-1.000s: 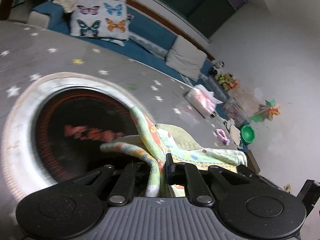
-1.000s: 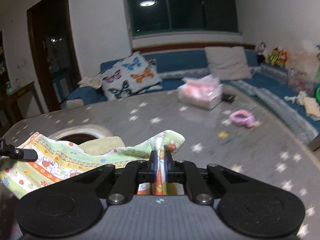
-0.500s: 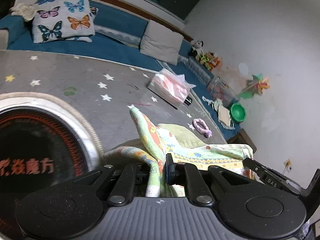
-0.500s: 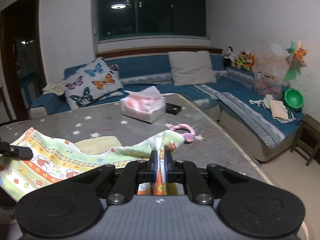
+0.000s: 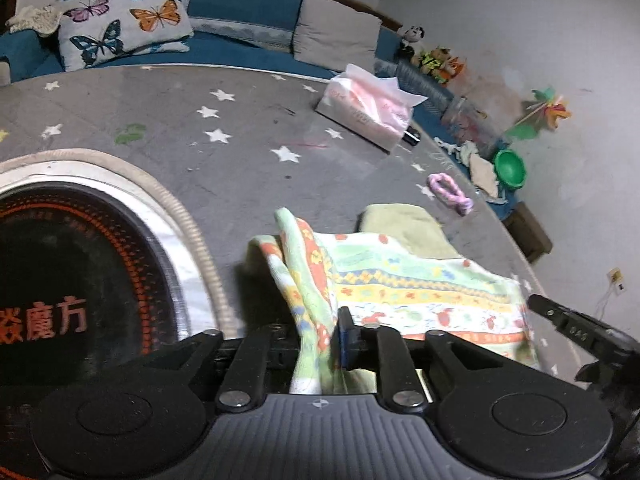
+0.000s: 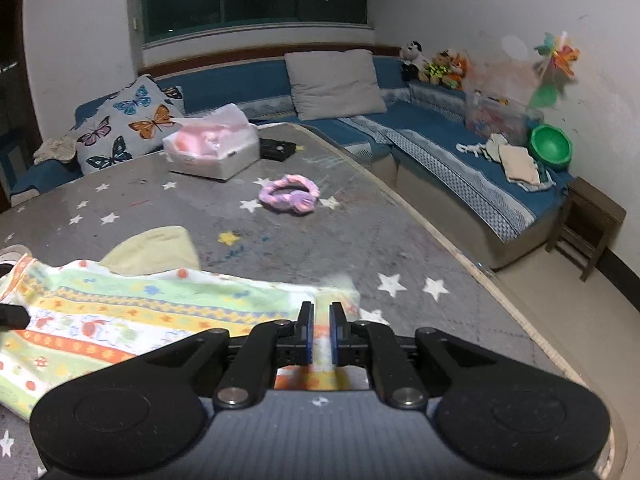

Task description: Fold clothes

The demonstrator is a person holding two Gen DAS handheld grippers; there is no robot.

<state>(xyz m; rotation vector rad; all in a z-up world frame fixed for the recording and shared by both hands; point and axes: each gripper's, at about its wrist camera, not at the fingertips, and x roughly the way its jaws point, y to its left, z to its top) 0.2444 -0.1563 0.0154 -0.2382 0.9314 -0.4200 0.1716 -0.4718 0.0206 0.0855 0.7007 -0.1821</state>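
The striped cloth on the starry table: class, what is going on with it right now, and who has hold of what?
A person is folding a striped cloth on a grey starry table with two handheld grippers. The left gripper is shut on one bunched end of the cloth, raised off the table. The right gripper is at the other end; its jaws stand slightly apart over the flat corner, which looks let go. A plain yellow cloth lies just behind. The pink headband and tissue pack sit apart, untouched.

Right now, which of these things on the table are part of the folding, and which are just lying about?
Part of the folding:
patterned cloth
left claw, clamped on it
right claw, open over its corner

Just lying about:
yellow-green cloth
pink scrunchie
tissue pack
butterfly pillow
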